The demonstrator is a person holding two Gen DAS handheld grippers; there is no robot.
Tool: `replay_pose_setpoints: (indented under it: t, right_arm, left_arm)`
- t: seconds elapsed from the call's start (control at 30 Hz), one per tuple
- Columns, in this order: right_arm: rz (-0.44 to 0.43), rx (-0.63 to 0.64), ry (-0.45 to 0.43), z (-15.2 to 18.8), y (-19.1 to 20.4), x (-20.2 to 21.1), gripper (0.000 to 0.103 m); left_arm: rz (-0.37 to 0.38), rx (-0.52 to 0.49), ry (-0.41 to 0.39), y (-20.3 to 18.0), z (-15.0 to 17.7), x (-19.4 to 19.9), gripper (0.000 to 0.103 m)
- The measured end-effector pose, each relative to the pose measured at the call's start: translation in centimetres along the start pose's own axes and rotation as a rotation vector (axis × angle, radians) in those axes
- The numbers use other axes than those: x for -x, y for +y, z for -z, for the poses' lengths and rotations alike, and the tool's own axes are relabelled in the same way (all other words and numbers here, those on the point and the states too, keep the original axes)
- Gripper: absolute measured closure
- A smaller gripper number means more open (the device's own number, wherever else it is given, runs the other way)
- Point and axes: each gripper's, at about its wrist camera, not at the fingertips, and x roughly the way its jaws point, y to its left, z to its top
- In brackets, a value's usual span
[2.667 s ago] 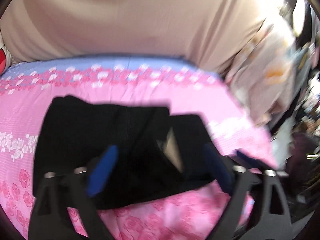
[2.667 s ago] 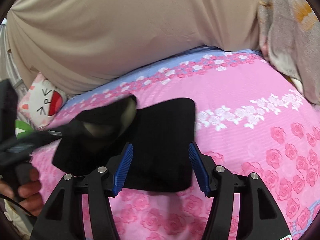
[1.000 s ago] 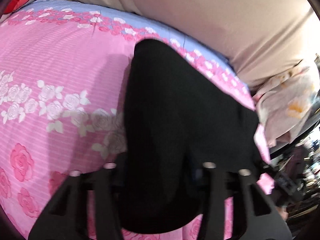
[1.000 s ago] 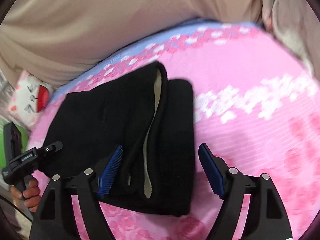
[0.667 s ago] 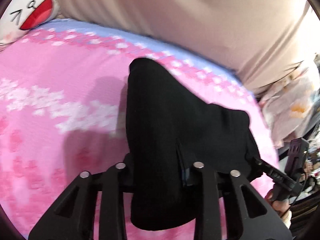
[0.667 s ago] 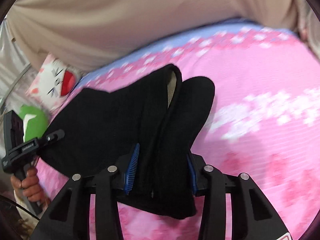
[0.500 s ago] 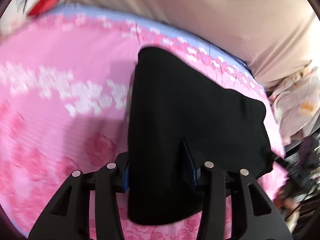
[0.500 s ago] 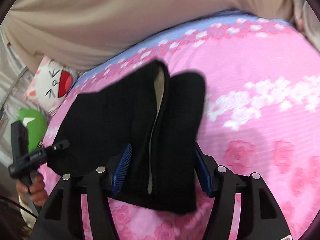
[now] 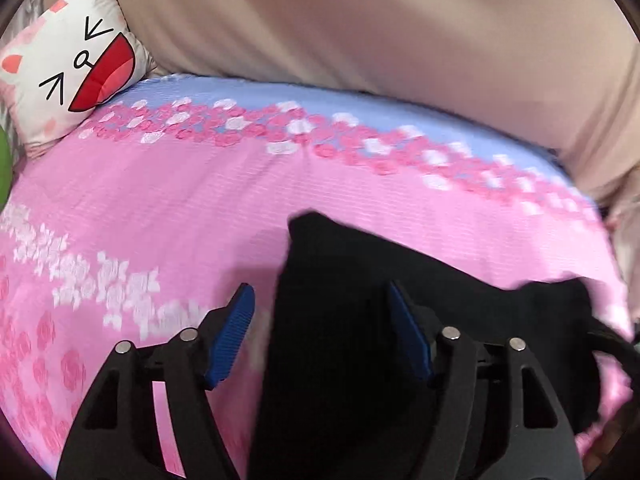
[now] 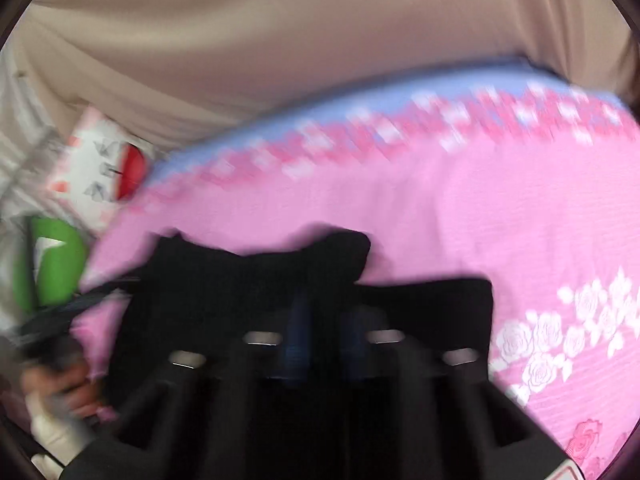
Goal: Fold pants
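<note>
The black pants [image 9: 360,320] lie in a folded bundle on the pink flowered bedsheet [image 9: 160,208]. My left gripper [image 9: 324,332] is open, its blue pads [image 9: 234,328] apart, with the left edge of the pants between them. In the blurred right wrist view the pants [image 10: 248,280] fill the lower middle. My right gripper [image 10: 324,340] has its fingers close together on the black cloth. The left gripper and the hand holding it show at the lower left [image 10: 68,360].
A white cat-face pillow [image 9: 72,68] lies at the back left of the bed. A beige curtain or cover [image 9: 360,28] hangs behind the bed. A green object [image 10: 52,264] sits beside the pillow. The sheet has a blue band [image 9: 320,104] along its far edge.
My left gripper was shut on the pants and has now opened. My right gripper has closed on the pants and is moving fast, so its view is blurred.
</note>
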Motion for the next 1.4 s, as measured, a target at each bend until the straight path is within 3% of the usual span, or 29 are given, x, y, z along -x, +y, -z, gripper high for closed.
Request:
replay_pose_setpoints:
  t: [0.1, 0.17, 0.2, 0.23, 0.27, 0.33, 0.37, 0.47, 0.57, 0.63, 0.7, 0.87, 0.97, 1.07, 1.1, 1.23, 1.4]
  right_arm:
    - [-0.024, 0.065, -0.091, -0.6, 2.5, 3.2, 0.095]
    - [0.107, 0.088, -0.032, 0.2, 1.2, 1.1, 0.091]
    - [0.187, 0.087, 0.024, 0.8, -0.1, -0.8, 0.084]
    - [0.230, 0.081, 0.088, 1.6, -1.3, -2.7, 0.085]
    - [0.183, 0.031, 0.037, 1.9, -2.1, -2.0, 0.084]
    - [0.194, 0.004, 0.015, 1.7, -1.4, 0.2, 0.082]
    - [0.209, 0.045, -0.053, 1.6, -0.2, 2.3, 0.082]
    - [0.138, 0.129, -0.100, 2.4, 2.7, 5.8, 0.084]
    - [0.128, 0.205, -0.003, 5.1, 4.2, 4.2, 0.086]
    - [0.176, 0.201, 0.096, 7.4, 2.8, 1.1, 0.095]
    - [0.146, 0.169, 0.052, 8.1, 1.6, 1.7, 0.096]
    - [0.110, 0.065, 0.009, 7.8, 0.8, 6.8, 0.071]
    - [0.097, -0.010, 0.076, 8.3, -0.9, 5.0, 0.062]
    - [-0.019, -0.106, 0.079, 8.7, -2.0, 3.7, 0.056]
    - [-0.042, -0.115, 0.076, 8.6, -2.0, 3.5, 0.056]
    - [-0.022, -0.087, 0.062, 8.0, -1.1, 2.7, 0.082]
    - [0.009, -0.013, -0.063, 6.2, -0.3, 7.6, 0.087]
  left_arm:
    - [-0.097, 0.001, 0.001, 0.4, -0.7, -2.1, 0.034]
    - [-0.118, 0.002, -0.003, 0.6, -0.2, -2.8, 0.034]
    - [-0.125, -0.003, -0.011, 0.6, -0.1, -2.8, 0.033]
    - [-0.138, -0.017, -0.024, 0.2, -0.2, -2.6, 0.033]
    - [-0.150, -0.030, -0.036, 0.0, -0.3, -2.2, 0.033]
    - [-0.155, -0.045, -0.061, 0.1, -0.2, -0.5, 0.035]
    - [-0.130, -0.040, -0.069, 0.3, -0.2, 0.5, 0.035]
    - [-0.030, -0.029, -0.099, 0.5, 0.2, 4.1, 0.033]
    - [0.030, -0.008, -0.089, 0.4, 1.7, 6.2, 0.026]
    - [0.052, -0.012, -0.057, 0.2, 3.3, 6.5, 0.026]
    - [0.076, -0.025, -0.025, -0.2, 4.2, 6.6, 0.026]
    - [0.052, -0.074, -0.069, -1.5, 6.2, 8.5, 0.025]
    - [0.046, -0.094, -0.074, -2.4, 6.9, 8.7, 0.025]
    - [0.057, -0.112, -0.050, -3.2, 7.5, 8.7, 0.025]
    - [0.059, -0.117, -0.042, -3.3, 7.6, 8.7, 0.025]
    - [0.073, -0.122, -0.031, -3.9, 7.8, 8.8, 0.023]
    - [0.055, -0.133, -0.043, -4.2, 7.8, 9.3, 0.021]
